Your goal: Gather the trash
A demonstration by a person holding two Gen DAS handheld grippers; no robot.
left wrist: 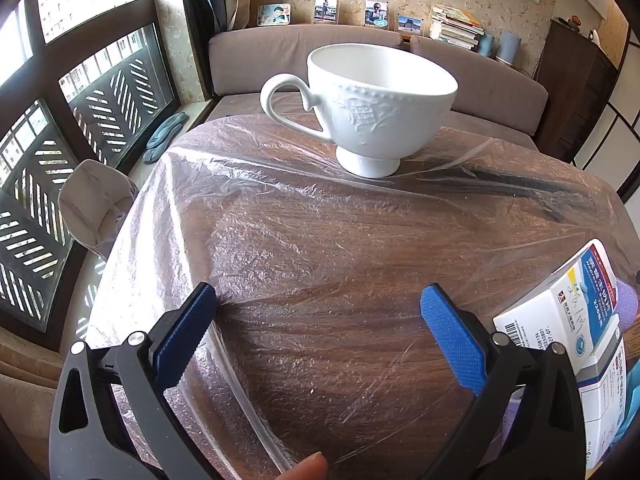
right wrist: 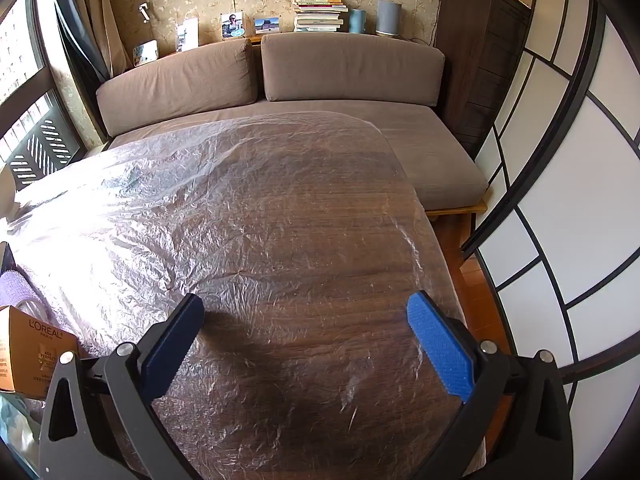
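My left gripper [left wrist: 318, 300] is open and empty above the plastic-covered wooden table [left wrist: 320, 264]. A white and blue carton [left wrist: 572, 312] lies at its right, beside the right finger. A white embossed teacup [left wrist: 368, 108] stands upright at the table's far side, well ahead of the fingers. My right gripper [right wrist: 306, 312] is open and empty over bare table [right wrist: 300, 220]. A tan L'Oreal box [right wrist: 36, 352] lies at its left, next to a purple cloth [right wrist: 18, 286].
A brown sofa [right wrist: 320, 80] runs behind the table, with photos and a book stack [right wrist: 320, 12] on the ledge above. A window with a dark grille [left wrist: 80, 100] is at the left. A white chair back [left wrist: 96, 204] stands by the table's left edge.
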